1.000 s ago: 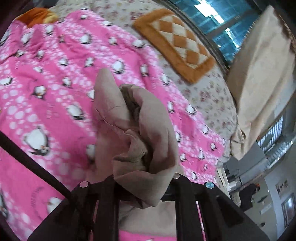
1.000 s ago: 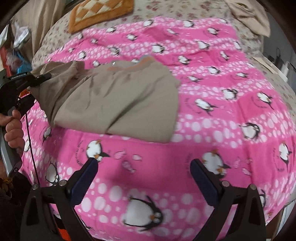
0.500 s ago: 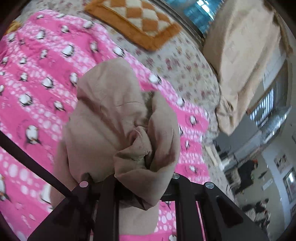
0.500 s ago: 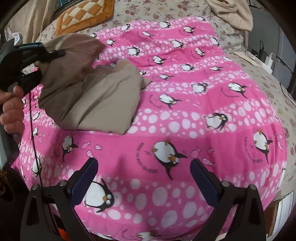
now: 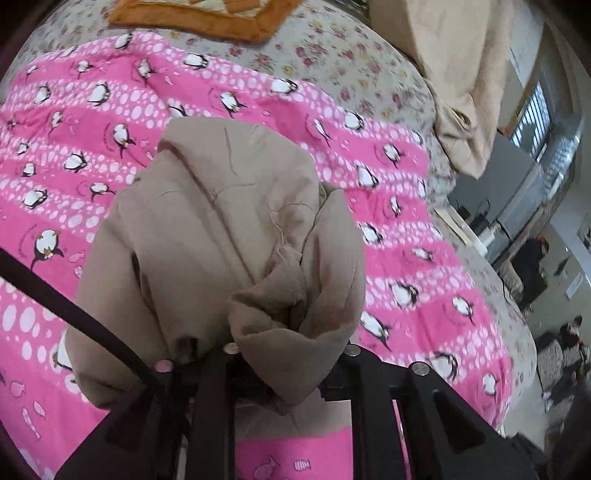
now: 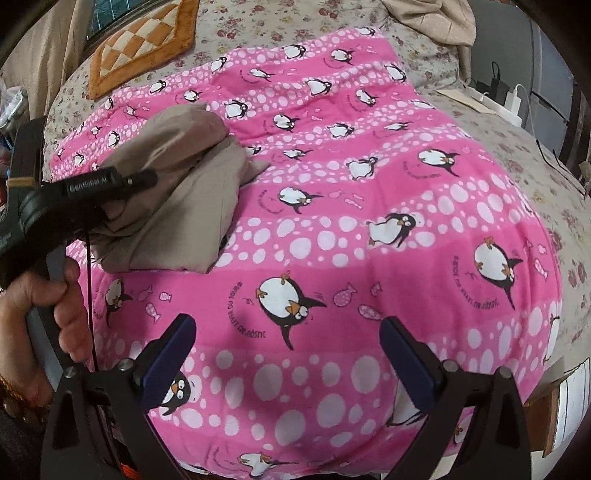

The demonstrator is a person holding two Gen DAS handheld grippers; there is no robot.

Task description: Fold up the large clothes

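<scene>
Currently, entries run largest to smallest.
Bed: one, covered by a floral sheet (image 6: 498, 147), carries everything.
Blanket: one pink penguin blanket (image 6: 369, 229) spread over the sheet; serves as the folding surface.
Garment: one tan garment (image 5: 221, 236), bunched and partly folded, on the left part of the blanket in the right wrist view (image 6: 177, 199); one end is lifted off the blanket, the rest drapes down onto it.
Cushion: one orange checked cushion (image 6: 144, 44) beyond the blanket, well apart from the garment.
Beige cloth: one heap (image 6: 428, 18) at the far right corner of the bed, untouched.
Left gripper: (image 5: 291, 354) pinching a thick wad of the garment; fingertips buried in cloth.
Right gripper: (image 6: 284, 354) spread wide, nothing between the pads, hovering over bare blanket near the bed's front edge.
Step in hand (judgement): carrying the lifted end over to make a fold.
Doing it well: keep the pinch firm, lay the end flat on the lower layer with edges matched, and bring the free gripper in to pin or smooth the crease before release.
Risk: the wad may land crumpled.
</scene>
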